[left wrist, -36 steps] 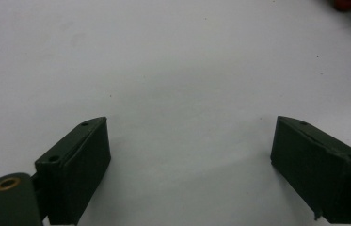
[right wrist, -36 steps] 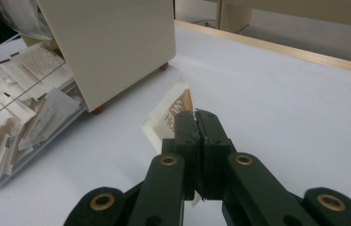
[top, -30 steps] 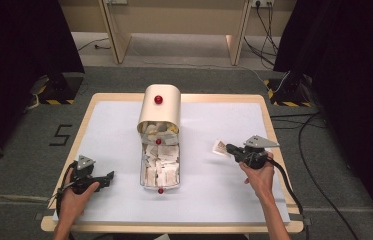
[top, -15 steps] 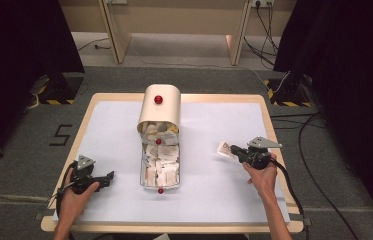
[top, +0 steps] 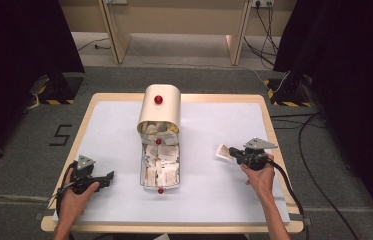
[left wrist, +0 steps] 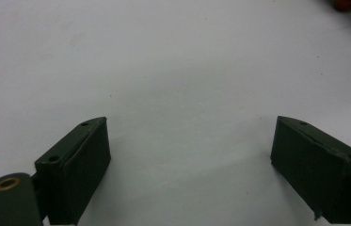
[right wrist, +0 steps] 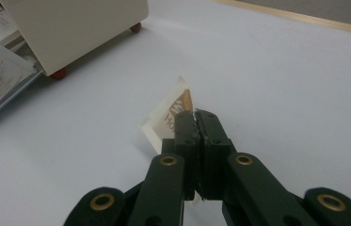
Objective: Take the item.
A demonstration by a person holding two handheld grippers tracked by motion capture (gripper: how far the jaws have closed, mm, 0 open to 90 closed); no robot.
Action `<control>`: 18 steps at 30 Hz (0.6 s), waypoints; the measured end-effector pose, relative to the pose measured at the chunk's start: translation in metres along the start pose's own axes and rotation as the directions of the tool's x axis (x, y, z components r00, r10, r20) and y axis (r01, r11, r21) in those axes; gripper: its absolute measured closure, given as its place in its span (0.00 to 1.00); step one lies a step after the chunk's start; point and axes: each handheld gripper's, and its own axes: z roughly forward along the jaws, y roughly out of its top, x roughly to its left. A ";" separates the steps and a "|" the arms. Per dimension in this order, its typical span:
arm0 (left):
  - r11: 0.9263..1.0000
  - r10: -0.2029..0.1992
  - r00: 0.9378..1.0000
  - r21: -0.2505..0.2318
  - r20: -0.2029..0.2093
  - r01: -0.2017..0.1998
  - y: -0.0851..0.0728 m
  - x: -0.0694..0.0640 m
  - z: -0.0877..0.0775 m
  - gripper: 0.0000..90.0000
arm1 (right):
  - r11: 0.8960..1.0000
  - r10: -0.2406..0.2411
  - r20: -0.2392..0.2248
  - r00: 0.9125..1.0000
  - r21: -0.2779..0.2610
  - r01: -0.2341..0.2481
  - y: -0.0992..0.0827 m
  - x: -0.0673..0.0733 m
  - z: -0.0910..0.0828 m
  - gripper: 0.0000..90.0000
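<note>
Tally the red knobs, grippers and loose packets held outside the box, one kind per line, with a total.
Red knobs: 3
Grippers, left gripper and right gripper: 2
Packet held outside the box: 1
Total: 6

Left gripper (top: 108,178): jaws stood wide apart — held low in the hand.
Right gripper (top: 229,151): jaws pressed together — pointing left.

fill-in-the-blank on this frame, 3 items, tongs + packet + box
The right tongs are ____ on a small paper packet.
The left tongs stand ____, with nothing between the jaws.
The drawer of the cream box is pulled ____ and is full of packets.

Missing words: shut; open; out
</note>
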 end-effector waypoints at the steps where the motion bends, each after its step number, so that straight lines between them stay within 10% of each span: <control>1: 1.000 0.000 1.000 0.000 -0.001 0.000 0.000 0.000 0.000 0.13 | 1.000 -0.002 0.001 1.000 0.002 0.002 0.000 0.000 0.000 0.98; 18: 1.000 0.001 1.000 0.000 0.000 -0.001 0.000 0.000 0.000 0.13 | 1.000 0.017 0.022 1.000 0.021 -0.017 -0.007 -0.008 0.002 0.98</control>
